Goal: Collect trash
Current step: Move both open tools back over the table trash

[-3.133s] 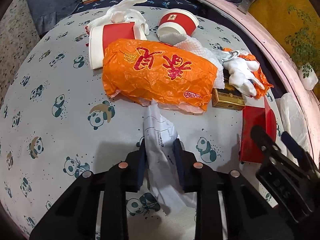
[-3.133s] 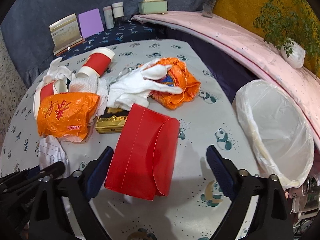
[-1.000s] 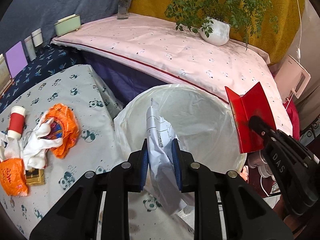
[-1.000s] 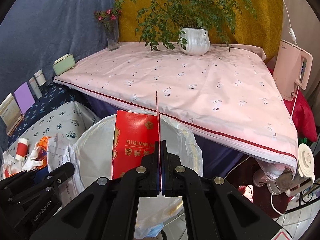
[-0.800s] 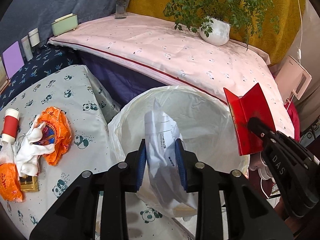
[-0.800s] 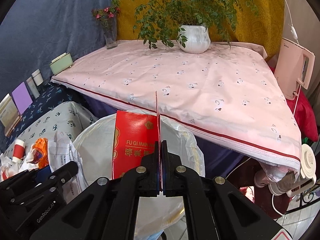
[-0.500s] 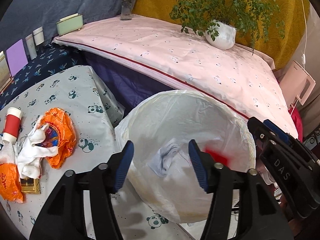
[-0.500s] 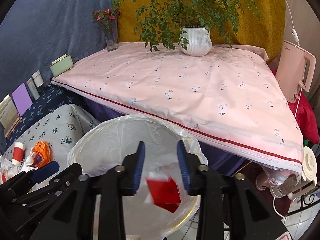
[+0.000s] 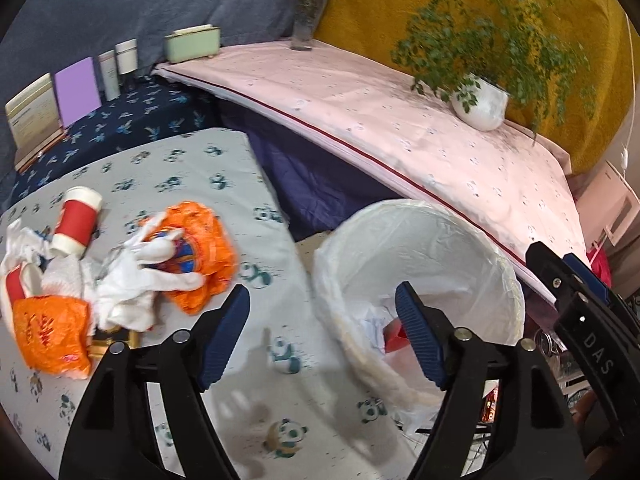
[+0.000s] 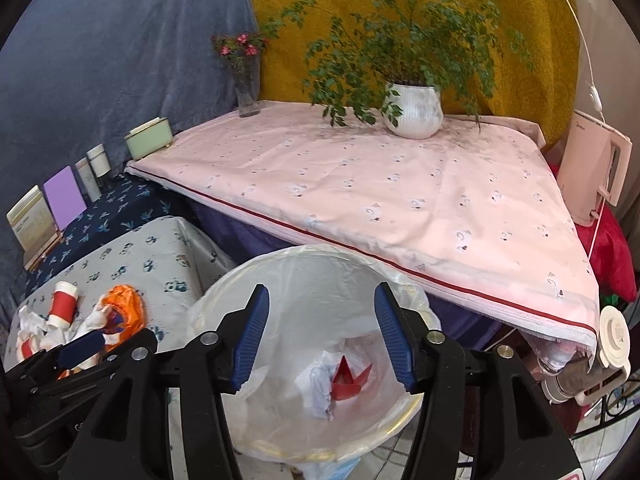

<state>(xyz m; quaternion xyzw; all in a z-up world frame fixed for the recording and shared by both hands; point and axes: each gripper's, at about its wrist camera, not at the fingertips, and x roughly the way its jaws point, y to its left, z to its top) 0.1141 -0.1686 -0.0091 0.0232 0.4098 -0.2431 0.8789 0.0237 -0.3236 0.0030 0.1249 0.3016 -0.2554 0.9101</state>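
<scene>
Bin (image 10: 304, 264): its lower rim is cut off by the right gripper (image 10: 320, 340). Inside lie crumpled paper (image 10: 316, 384) and a red envelope (image 10: 352, 376), half buried. Both were gripped a second ago. Left gripper (image 9: 322, 340), beside the bin, and right gripper, above it, stand spread and empty. Left of the bin, blurred, possibly gloves (image 9: 132, 276) among orange bags (image 9: 200, 240).

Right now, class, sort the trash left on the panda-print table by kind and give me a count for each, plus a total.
Orange plastic bags: 2
Red paper cups: 2
White gloves: 1 visible for certain
Gold box: 1, partly hidden
Crumpled white paper: 1
Total: 7 that can be made out.
</scene>
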